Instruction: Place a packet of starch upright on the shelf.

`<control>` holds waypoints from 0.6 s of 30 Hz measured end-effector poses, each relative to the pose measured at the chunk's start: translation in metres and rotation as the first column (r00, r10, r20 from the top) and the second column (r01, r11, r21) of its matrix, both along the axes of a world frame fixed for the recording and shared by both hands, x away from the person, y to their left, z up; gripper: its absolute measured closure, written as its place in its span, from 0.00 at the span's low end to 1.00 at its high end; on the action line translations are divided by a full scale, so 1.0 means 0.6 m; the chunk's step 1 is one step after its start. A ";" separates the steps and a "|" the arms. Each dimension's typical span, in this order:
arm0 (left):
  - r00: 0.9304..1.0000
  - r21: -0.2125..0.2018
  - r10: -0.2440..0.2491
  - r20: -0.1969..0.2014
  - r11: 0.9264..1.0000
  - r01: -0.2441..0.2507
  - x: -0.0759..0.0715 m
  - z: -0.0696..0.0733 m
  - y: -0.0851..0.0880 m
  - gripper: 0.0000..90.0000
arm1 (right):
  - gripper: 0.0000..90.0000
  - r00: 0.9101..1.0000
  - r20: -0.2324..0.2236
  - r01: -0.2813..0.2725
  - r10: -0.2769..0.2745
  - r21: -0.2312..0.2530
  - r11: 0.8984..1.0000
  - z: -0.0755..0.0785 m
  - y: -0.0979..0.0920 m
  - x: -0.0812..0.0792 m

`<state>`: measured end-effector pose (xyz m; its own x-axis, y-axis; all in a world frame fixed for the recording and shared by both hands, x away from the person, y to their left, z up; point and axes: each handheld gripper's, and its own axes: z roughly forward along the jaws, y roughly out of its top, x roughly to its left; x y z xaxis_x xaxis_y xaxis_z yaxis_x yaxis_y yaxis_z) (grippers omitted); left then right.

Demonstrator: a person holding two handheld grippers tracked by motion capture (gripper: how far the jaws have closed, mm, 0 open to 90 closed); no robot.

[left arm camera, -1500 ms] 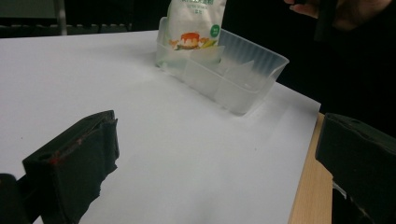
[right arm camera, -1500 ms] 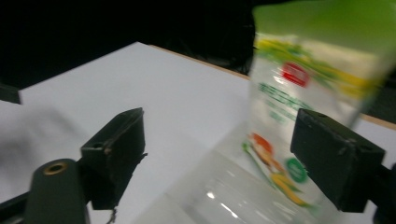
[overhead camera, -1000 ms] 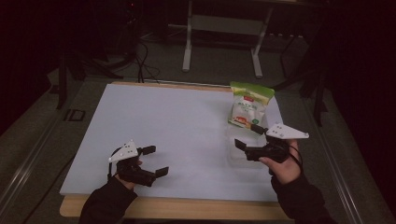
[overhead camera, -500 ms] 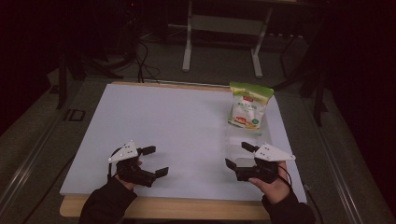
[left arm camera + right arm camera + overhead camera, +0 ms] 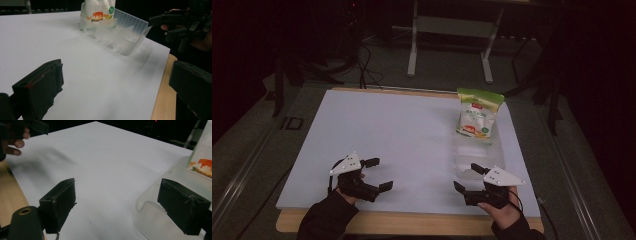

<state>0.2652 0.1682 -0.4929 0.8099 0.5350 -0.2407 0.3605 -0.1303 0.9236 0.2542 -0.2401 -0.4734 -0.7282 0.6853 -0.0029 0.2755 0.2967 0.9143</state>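
High view: clear plastic tray [image 5: 477,157] at bench [image 5: 402,135] right side, snack pouch [image 5: 477,116] upright at its far end. Tray walls faint, hard to trace. Left gripper [image 5: 373,175], right gripper [image 5: 466,177] both apart, empty.

My matt black plastic jaws; a clear glossy plastic tray [image 5: 117,37]; a shiny printed plastic pouch [image 5: 477,114]; smooth white paper sheet [image 5: 402,135].

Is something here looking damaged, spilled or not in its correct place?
Nothing stands out. The pouch stands upright at the far end of the clear tray, nothing is spilled on the white sheet, and both grippers, left and right, are open and empty.
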 end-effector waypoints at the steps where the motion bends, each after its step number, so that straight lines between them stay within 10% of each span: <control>1: 1.000 0.002 -0.003 0.000 1.000 0.003 0.000 -0.001 0.000 0.00 | 0.16 1.000 0.011 0.010 -0.010 0.004 1.000 -0.003 -0.004 -0.004; 18: 1.000 0.047 -0.014 0.005 0.999 0.013 -0.002 -0.008 -0.003 0.00 | 0.16 1.000 0.010 0.017 -0.017 -0.027 0.999 -0.026 -0.019 -0.005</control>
<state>0.2641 0.1666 -0.4978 0.8183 0.5346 -0.2111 0.3532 -0.1779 0.9185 0.2514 -0.2514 -0.4892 -0.7162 0.6973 -0.0290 0.2717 0.3168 0.9087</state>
